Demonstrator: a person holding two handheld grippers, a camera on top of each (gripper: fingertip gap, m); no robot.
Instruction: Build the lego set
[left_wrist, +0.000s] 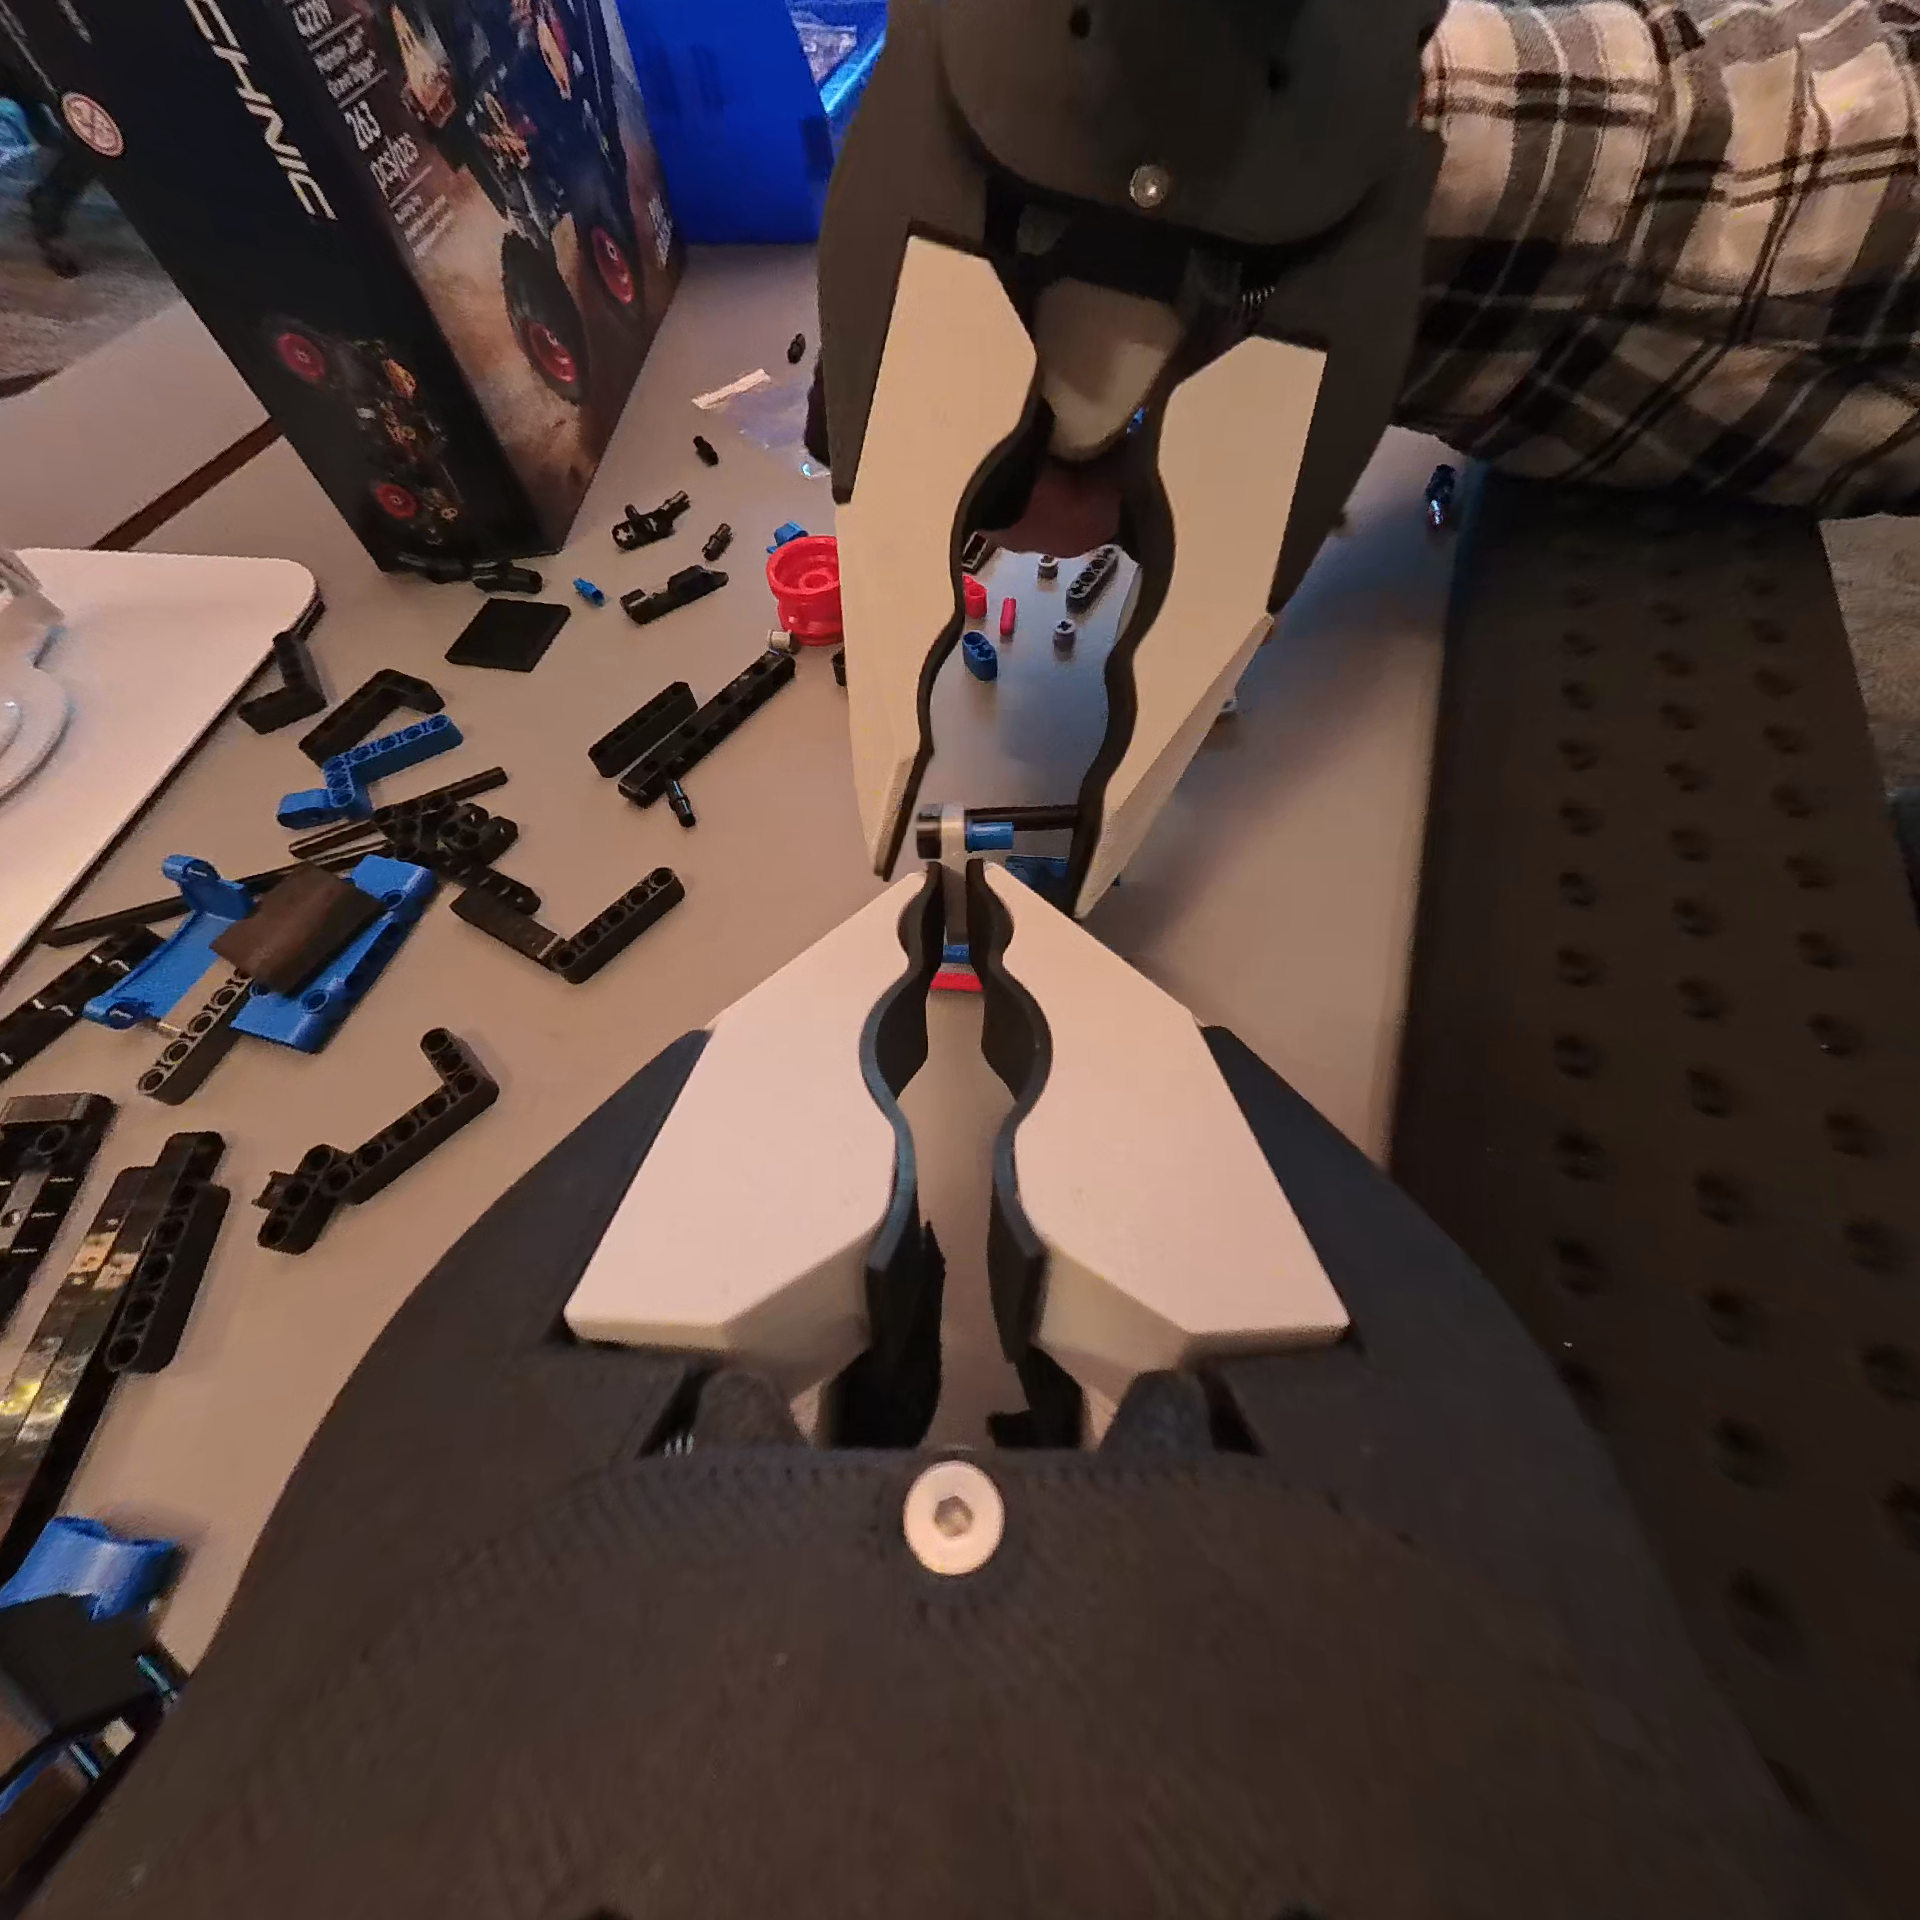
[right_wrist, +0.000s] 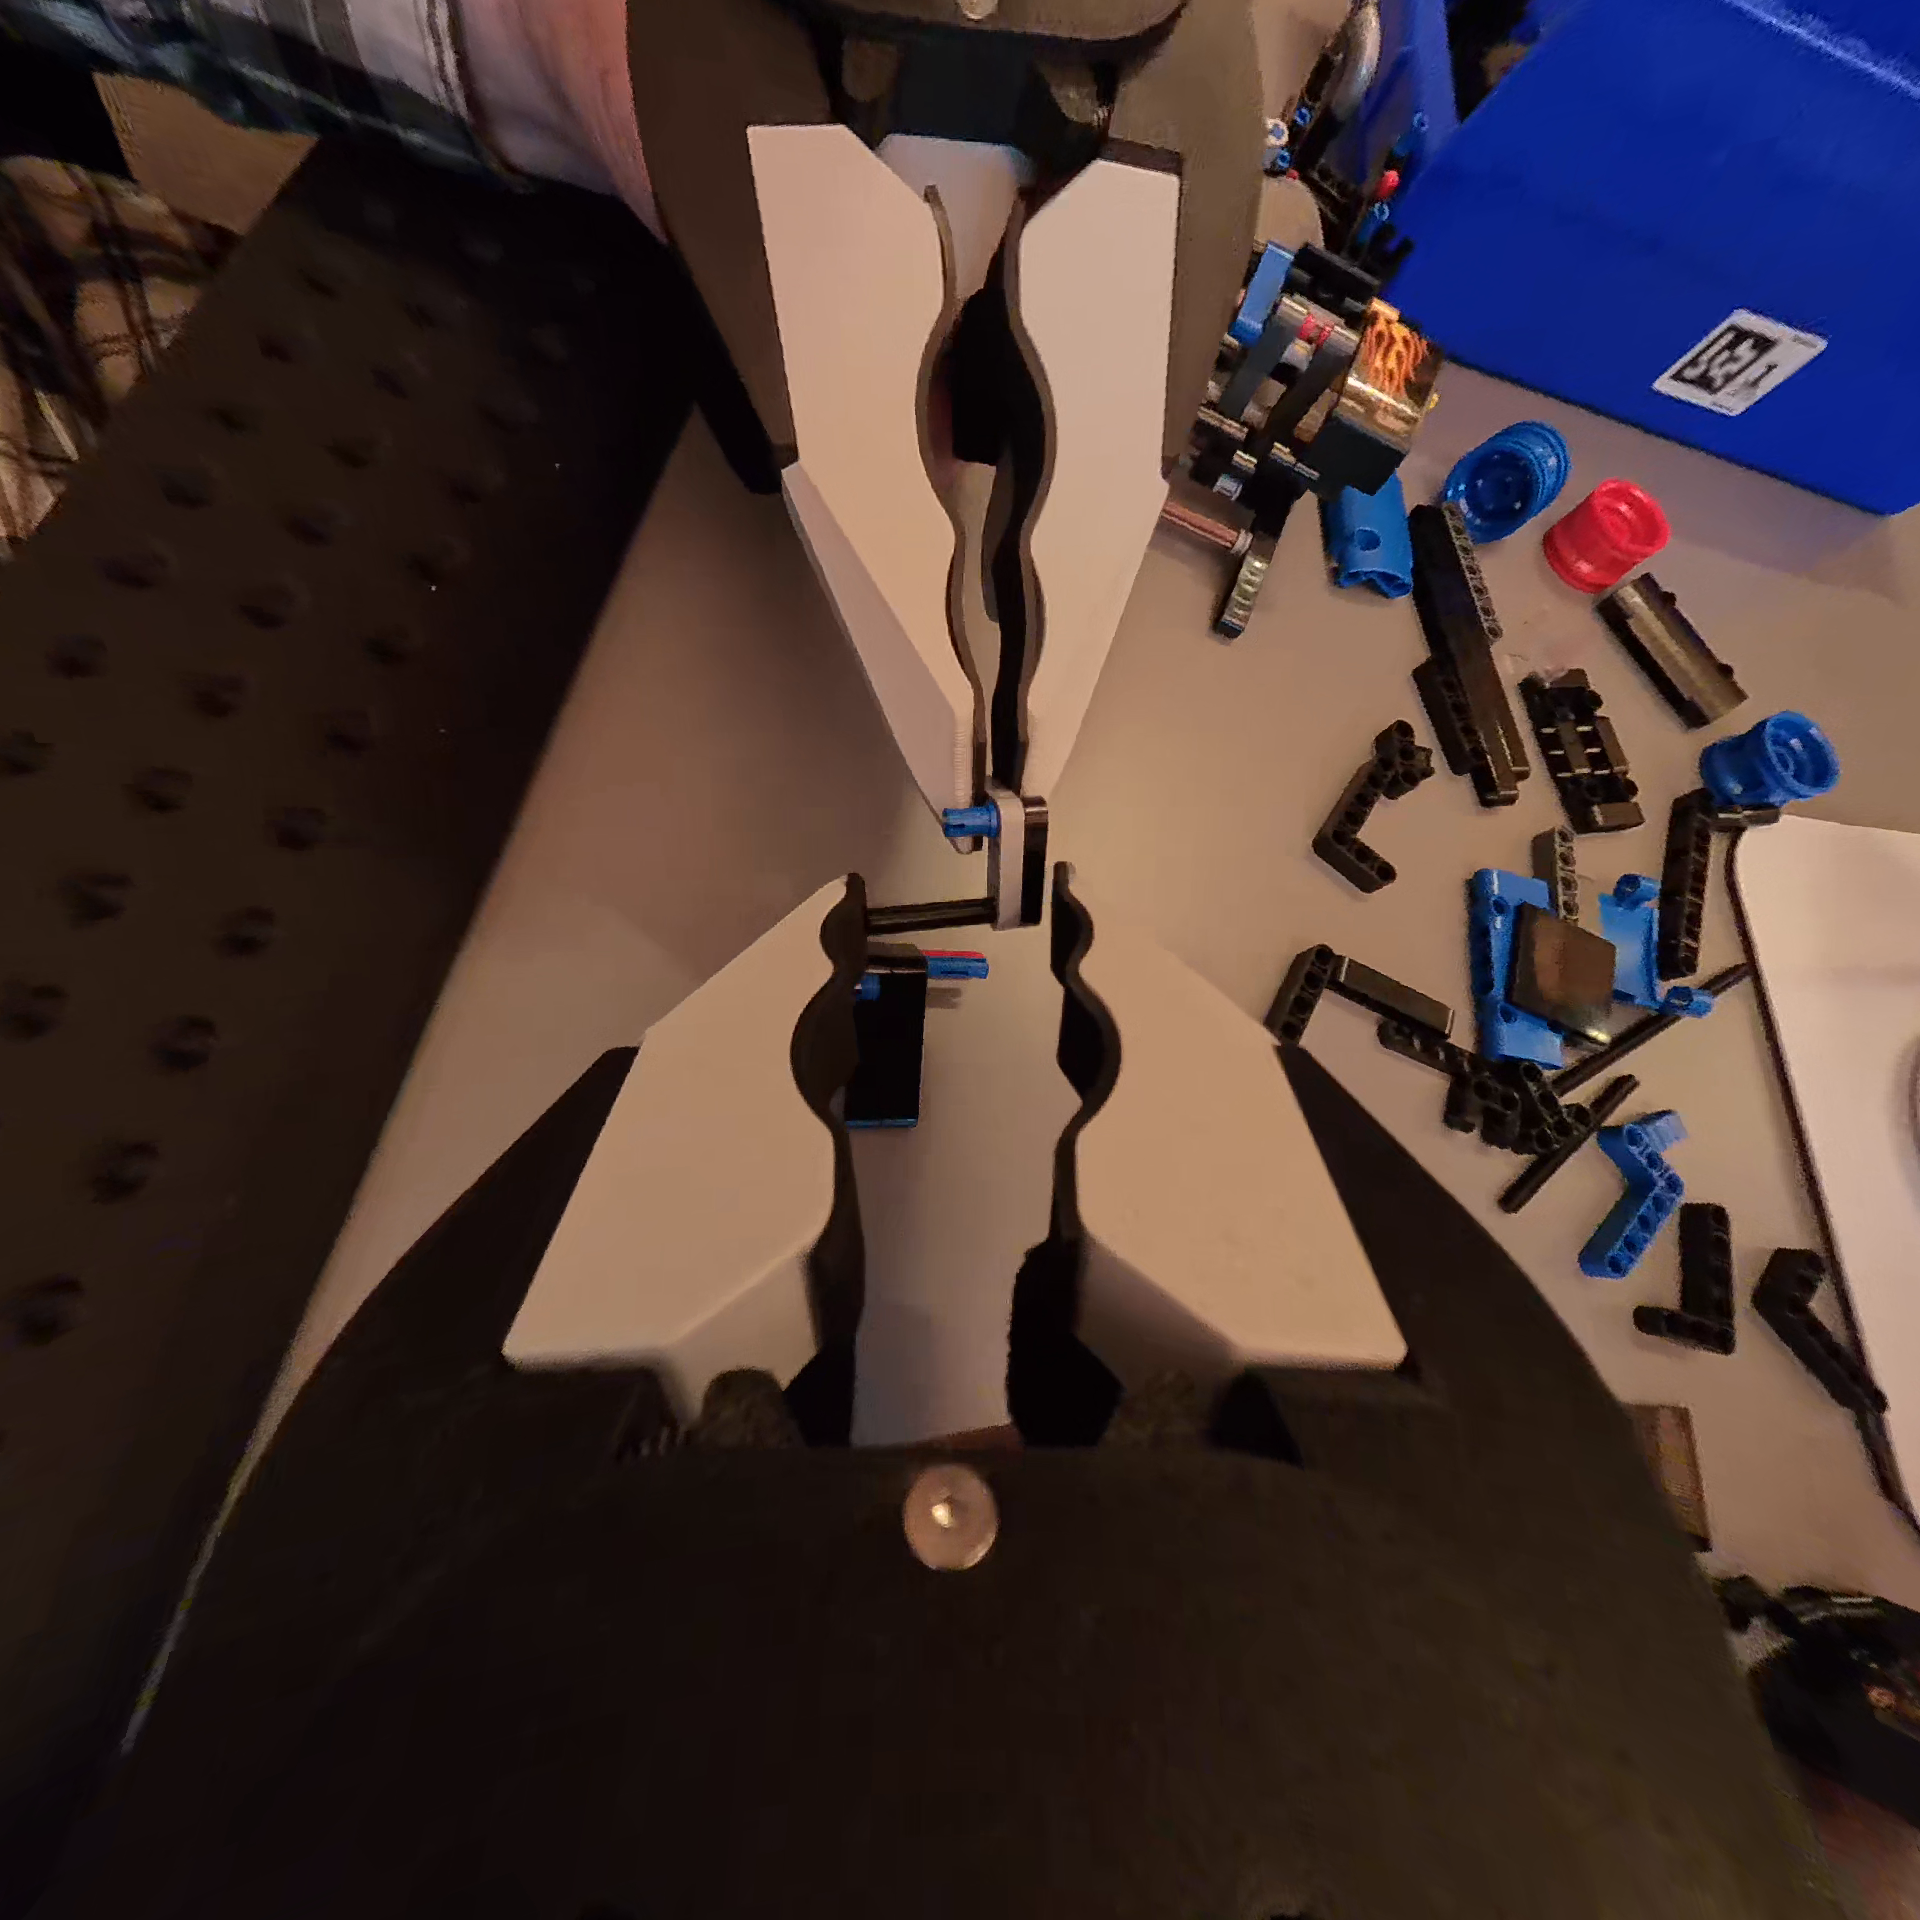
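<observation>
**Jaw tips meet over a small lego sub-assembly**

Between the two grippers, above the grey counter (left_wrist: 1299, 831), hangs a small sub-assembly (right_wrist: 1013, 857): a light grey liftarm and a black one side by side, a blue pin (right_wrist: 964, 818) sticking out at one end and a black axle (right_wrist: 925, 916) at the other. The left gripper (left_wrist: 954, 883) has its jaws closed on the grey liftarm, pinched right at the tips. The right gripper (right_wrist: 951, 894) comes in from the opposite side with its jaws apart; the axle's free end reaches to one of its fingertips (right_wrist: 844, 909), though whether it presses on the axle is hard to judge from these angles. Just below the held piece, a black block with blue and red pins (right_wrist: 888, 1029) lies on the counter.

Loose parts are scattered across the counter on the left gripper's left: black angled beams (left_wrist: 379, 1153), blue beams (left_wrist: 374, 764), a blue and black panel piece (left_wrist: 281, 935) and a red wheel hub (left_wrist: 805, 587). The set's dark box (left_wrist: 416, 281) stands at the far left. In the right wrist view a partly built black and blue model (right_wrist: 1309, 416) sits at the far right next to a blue bin (right_wrist: 1662, 208), with two blue hubs (right_wrist: 1507, 483) near it. A black studded mat (left_wrist: 1662, 1039) borders the counter, with a plaid fabric (left_wrist: 1662, 208) beyond.
</observation>
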